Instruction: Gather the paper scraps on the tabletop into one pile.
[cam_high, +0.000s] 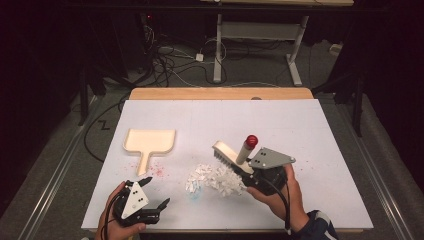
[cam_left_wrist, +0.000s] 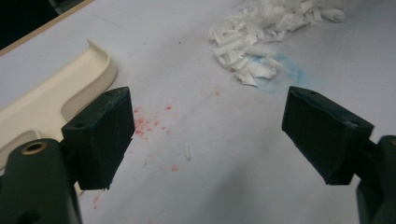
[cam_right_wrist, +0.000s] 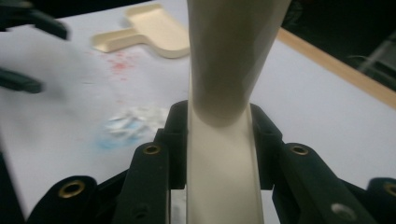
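Two grippers: right gripper (cam_high: 248, 176) clamps the stiff cream red-tipped brush (cam_high: 234, 154) by its back; left gripper (cam_high: 154, 191) gapes beside featherlight white paper shreds (cam_high: 216, 179).

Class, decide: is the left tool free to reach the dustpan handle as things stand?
Probably yes: the left tool is open, holds nothing, and only bare mat lies between it and the dustpan handle just ahead.

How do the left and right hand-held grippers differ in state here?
The left hand-held gripper is open and empty above the table; the right hand-held gripper is shut on the brush. The left sits near the dustpan, the right beside the paper scraps. Both have black jaws.
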